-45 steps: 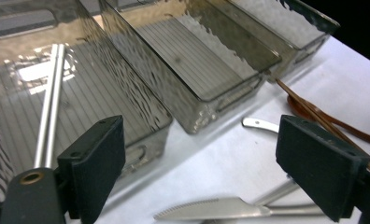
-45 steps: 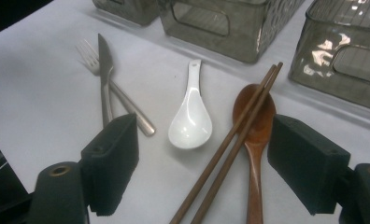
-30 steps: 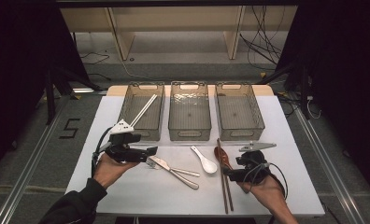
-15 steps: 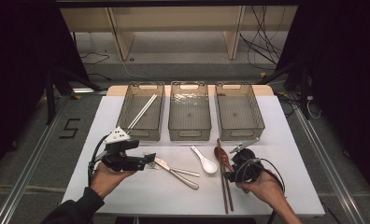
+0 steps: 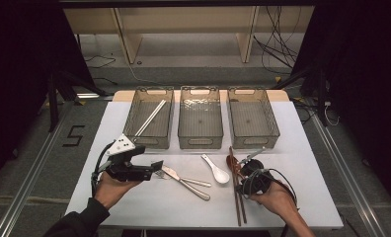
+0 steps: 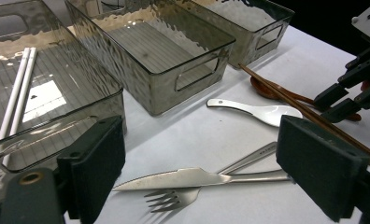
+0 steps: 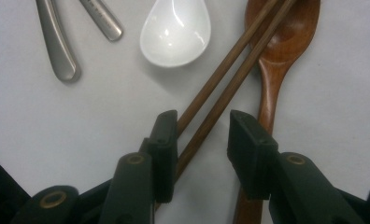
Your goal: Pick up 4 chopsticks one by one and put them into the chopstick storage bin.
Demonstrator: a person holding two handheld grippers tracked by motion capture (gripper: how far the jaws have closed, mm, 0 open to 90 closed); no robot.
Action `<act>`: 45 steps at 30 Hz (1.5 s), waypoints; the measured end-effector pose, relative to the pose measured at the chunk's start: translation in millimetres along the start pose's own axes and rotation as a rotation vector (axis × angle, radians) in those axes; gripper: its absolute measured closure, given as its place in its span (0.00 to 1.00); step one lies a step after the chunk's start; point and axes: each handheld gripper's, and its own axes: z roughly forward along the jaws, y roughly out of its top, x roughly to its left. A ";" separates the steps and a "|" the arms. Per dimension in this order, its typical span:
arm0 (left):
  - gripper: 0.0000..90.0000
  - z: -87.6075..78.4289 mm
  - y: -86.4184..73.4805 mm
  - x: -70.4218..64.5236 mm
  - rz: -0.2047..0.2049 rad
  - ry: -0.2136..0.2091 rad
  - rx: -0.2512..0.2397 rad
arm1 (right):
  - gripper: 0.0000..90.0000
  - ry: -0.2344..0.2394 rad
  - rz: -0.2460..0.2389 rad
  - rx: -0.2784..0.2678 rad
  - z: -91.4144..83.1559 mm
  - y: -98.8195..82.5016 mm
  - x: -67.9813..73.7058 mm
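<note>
Over the brown chopsticks [image 7: 220, 88], your right gripper [image 7: 199, 135] has dropped lower.
Its jaws have just been narrowing around the pair beside the wooden spoon [image 7: 279, 51], not yet pinching; your left gripper [image 6: 199, 172] stays wide above the knife [image 6: 192, 178].

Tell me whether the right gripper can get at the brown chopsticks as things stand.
Probably yes. The right gripper already has the brown chopsticks between its closing jaws, with a gap on one side. The wooden spoon lies partly under them and might get nudged.
</note>
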 end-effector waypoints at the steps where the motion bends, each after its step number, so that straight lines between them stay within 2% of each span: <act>1: 0.17 0.4 -0.2 -0.6 0.001 0.001 0.000 | 0.71 -0.001 0.002 0.006 0.8 -0.6 0.6; 10: 0.17 1.1 -1.3 2.5 -0.008 -0.002 0.010 | 0.72 -0.008 -0.007 0.030 3.6 -4.3 4.4; 23: 0.17 3.3 -1.6 -0.4 0.011 -0.005 0.019 | 0.74 -0.018 -0.010 0.062 6.8 -7.6 6.0; 28: 0.17 5.2 -2.1 -1.6 0.018 -0.008 0.026 | 0.75 -0.008 -0.010 0.086 9.2 -8.3 7.7; 39: 0.17 7.0 -2.5 -3.7 0.031 -0.013 0.038 | 0.76 -0.021 -0.033 0.093 10.3 -7.8 11.5; 45: 0.17 7.5 -2.4 -4.8 0.034 -0.018 0.042 | 0.80 -0.010 -0.003 0.098 9.4 -8.0 8.8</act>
